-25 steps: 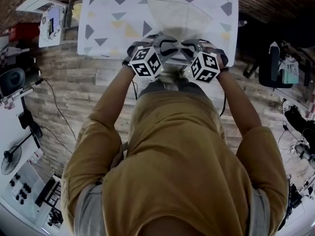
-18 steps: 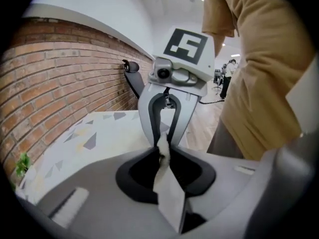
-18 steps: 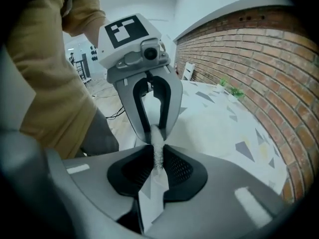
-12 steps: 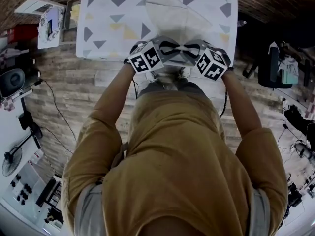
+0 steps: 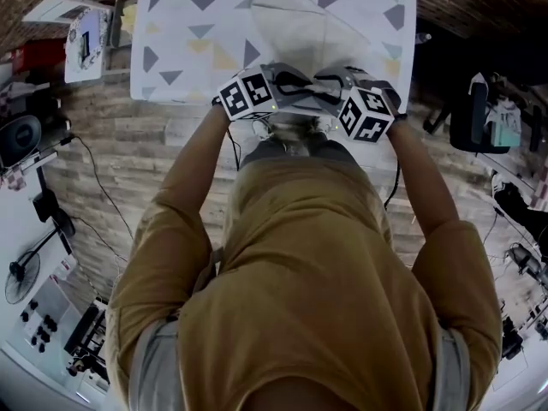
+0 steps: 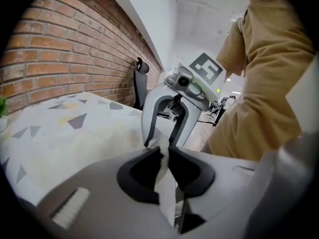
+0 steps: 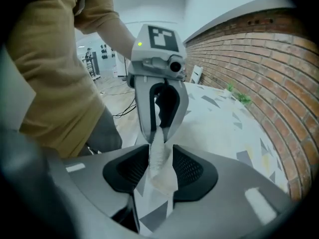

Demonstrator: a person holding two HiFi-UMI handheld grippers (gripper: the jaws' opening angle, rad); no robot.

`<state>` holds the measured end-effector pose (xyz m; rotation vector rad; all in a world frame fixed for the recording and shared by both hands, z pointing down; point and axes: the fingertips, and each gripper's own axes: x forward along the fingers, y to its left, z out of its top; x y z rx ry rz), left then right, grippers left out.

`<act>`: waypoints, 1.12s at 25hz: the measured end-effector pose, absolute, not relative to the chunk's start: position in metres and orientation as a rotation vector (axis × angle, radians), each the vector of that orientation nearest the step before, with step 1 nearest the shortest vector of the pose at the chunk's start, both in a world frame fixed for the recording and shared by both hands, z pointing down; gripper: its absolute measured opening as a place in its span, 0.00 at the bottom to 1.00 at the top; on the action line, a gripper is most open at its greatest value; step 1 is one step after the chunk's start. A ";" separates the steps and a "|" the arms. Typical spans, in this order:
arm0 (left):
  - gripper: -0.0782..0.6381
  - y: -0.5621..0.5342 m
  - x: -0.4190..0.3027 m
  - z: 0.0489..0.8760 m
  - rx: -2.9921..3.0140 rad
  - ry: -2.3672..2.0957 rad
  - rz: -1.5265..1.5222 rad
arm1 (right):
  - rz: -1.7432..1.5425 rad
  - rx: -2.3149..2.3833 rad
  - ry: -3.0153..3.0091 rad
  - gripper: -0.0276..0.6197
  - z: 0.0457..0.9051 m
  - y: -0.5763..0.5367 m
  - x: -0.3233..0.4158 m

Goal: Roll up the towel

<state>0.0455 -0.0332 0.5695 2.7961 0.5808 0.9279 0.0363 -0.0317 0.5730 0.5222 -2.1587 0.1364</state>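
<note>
In the head view, the left claw and the right claw are meeting tip to tip at the near edge of the triangle-patterned tabletop. The white towel is lying spread there. Only the gripper views are showing the grips. The left claw's jaws are clamping a fold of towel. The right claw's jaws have just been easing apart, with bunched towel between them touching both pads.

left gripper rolled | right gripper jaws just opening, towel between
</note>
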 end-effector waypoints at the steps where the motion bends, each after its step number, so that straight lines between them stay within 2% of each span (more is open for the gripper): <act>1: 0.26 -0.032 0.046 0.569 2.785 0.592 0.919 | 0.126 0.496 -2.152 0.24 0.577 -0.031 0.035; 3: 0.26 -0.032 0.047 0.568 2.770 0.601 0.908 | 0.129 0.480 -2.153 0.24 0.582 -0.031 0.033; 6: 0.26 -0.034 0.047 0.568 2.763 0.590 0.901 | 0.197 0.499 -2.175 0.17 0.582 -0.032 0.034; 14: 0.26 -0.033 0.045 0.577 2.717 0.566 0.904 | 0.490 0.562 -2.211 0.14 0.591 -0.024 0.043; 28: 0.26 -0.064 0.056 0.595 2.552 0.319 0.858 | 0.958 0.698 -2.208 0.13 0.600 -0.048 0.062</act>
